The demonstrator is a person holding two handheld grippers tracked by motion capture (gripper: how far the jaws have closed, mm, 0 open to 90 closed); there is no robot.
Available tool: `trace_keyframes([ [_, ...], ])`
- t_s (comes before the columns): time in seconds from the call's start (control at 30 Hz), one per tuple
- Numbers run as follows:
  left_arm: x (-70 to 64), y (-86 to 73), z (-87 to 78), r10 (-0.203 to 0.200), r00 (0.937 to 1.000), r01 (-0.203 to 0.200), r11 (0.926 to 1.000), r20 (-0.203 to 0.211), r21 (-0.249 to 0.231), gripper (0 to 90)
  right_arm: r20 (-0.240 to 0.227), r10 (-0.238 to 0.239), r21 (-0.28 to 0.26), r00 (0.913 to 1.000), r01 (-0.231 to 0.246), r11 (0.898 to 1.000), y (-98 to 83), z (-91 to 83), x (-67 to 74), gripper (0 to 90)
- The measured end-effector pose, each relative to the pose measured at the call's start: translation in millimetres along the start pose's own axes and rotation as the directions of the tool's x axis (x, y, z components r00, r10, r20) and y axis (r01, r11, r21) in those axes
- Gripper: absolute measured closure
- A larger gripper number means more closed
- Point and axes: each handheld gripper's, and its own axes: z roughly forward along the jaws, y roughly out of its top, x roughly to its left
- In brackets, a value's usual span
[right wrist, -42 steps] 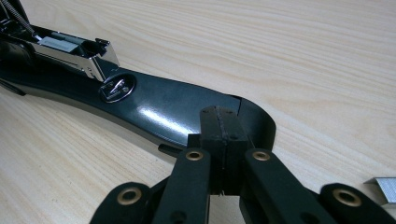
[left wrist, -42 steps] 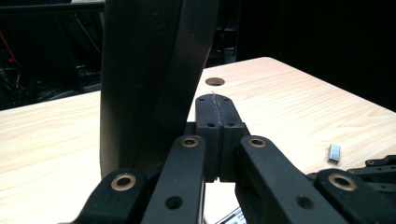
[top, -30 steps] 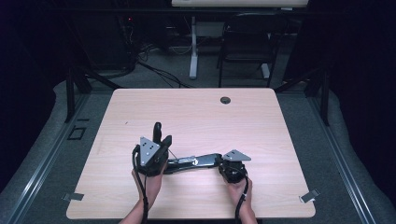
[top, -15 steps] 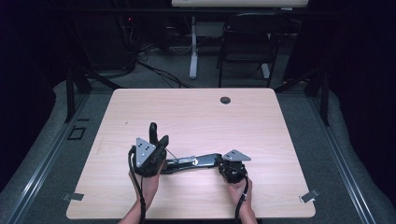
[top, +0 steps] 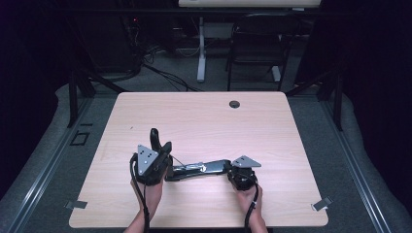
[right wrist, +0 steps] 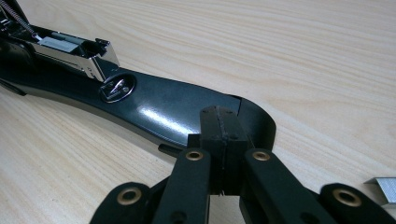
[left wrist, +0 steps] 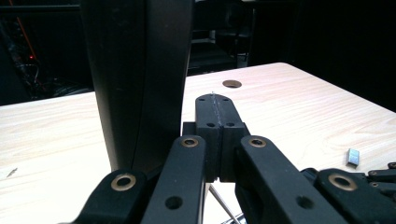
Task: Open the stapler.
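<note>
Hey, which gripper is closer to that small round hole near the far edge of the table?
Left. The left gripper points up the table toward the round hole, with bare wood between. The right gripper sits nearer the person, by the open stapler's base, farther from it.

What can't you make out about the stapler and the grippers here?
- Stapler hinge: high view, hidden under the left gripper.
- Stapler lid top: left gripper view, cut off by the upper edge.
- Right gripper contact with the base: right gripper view, its shut jaws cover the spot.
- Staples: right gripper view, cut by the edge.

Dark room; grey floor (top: 320,121); chair (top: 255,48) behind wooden table (top: 204,116).
</note>
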Motion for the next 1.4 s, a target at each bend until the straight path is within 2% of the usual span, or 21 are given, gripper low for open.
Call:
trace_keyframes([
  [0.27,4.2,-1.9,-3.2,-0.014,0.9998,0.014,0.9999,-0.011,-0.009,90.0,0.001,-0.001,0.000,1.0000,0.001,1.000,0.0,0.0,0.1,90.0],
  [0.33,6.9,-2.7,-4.7,-0.020,0.9993,0.019,0.9998,-0.031,-0.011,90.0,0.001,-0.001,0.000,1.0000,0.001,1.000,0.0,0.0,0.1,90.0],
  [0.4,16.1,-4.1,-7.4,-0.058,0.9974,0.058,0.9983,-0.043,-0.011,90.0,-0.001,0.000,0.001,1.0000,0.000,1.000,0.0,-0.1,-0.2,90.0],
  [0.53,28.3,-8.0,-14.7,-0.074,0.9949,0.074,0.9973,-0.069,-0.005,90.0,0.001,-0.002,0.001,1.0000,0.002,1.000,0.1,0.1,0.2,90.0],
  [0.7,37.5,-18.3,-15.5,-0.114,0.9894,0.116,0.9932,-0.090,0.011,90.0,0.001,-0.004,-0.001,1.0000,0.004,1.000,0.3,0.4,0.6,90.0],
  [1.1,38.0,-19.7,-15.7,-0.108,0.9902,0.109,0.9940,-0.089,0.007,90.0,-0.004,-0.003,0.001,1.0000,0.003,1.000,0.3,0.2,0.0,90.0],
  [1.2,34.0,-15.3,-15.4,-0.096,0.9933,0.096,0.9953,-0.065,0.004,90.0,-0.014,0.011,-0.006,0.9998,-0.011,1.000,0.2,0.4,-0.5,90.0],
  [1.27,29.6,-10.8,-13.7,-0.070,0.9973,0.070,0.9973,-0.021,0.020,89.7,-0.017,0.014,-0.005,0.9998,-0.014,1.000,0.2,0.4,-1.0,90.0],
  [1.3,26.8,-8.1,-10.8,-0.056,0.9981,0.055,0.9976,0.026,0.041,86.3,-0.022,0.017,-0.005,0.9996,-0.017,1.000,0.2,0.4,-1.6,90.0],
  [1.33,23.8,-5.5,-6.7,-0.042,0.9948,0.035,0.9969,0.093,0.070,81.9,-0.028,0.019,-0.004,0.9994,-0.019,1.000,0.2,0.2,-2.3,90.0],
  [1.4,14.2,-1.8,3.1,-0.012,0.9875,-0.009,0.9912,0.157,0.132,73.2,-0.031,0.013,0.004,0.9994,-0.012,1.000,0.5,-0.1,-3.0,90.0],
])
